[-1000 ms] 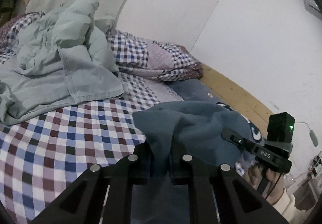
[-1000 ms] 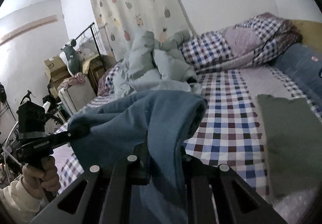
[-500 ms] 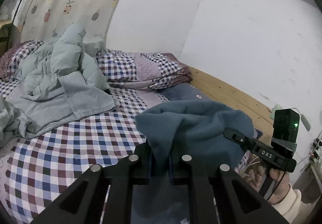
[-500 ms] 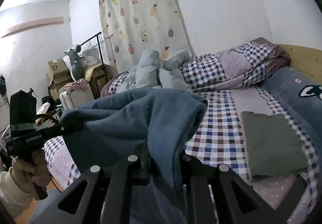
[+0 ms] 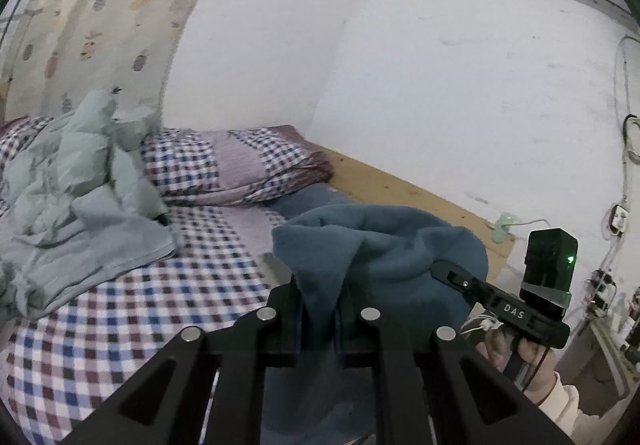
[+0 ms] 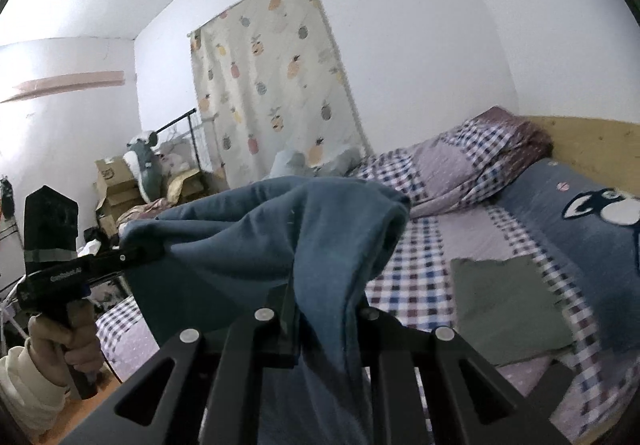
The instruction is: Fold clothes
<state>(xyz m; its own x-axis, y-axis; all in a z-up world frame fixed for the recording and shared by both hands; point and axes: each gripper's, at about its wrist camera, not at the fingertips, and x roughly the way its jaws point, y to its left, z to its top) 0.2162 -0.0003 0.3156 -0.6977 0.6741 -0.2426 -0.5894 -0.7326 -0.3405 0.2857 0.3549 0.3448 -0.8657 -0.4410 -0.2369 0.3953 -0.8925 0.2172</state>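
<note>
Checked bed (image 5: pixel 120 309) behind; both jaws clenched on blue garment (image 6: pixel 280 229), probably hiding folded green cloth (image 6: pixel 504 305) partly.

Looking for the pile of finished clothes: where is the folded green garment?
In the right wrist view, the folded green garment lies flat on the checked bedsheet, at right, beside the blue cartoon blanket.

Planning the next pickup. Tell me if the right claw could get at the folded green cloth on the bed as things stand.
Probably not yet: the right claw is shut on the blue garment. The green cloth lies uncovered on the bed.
</note>
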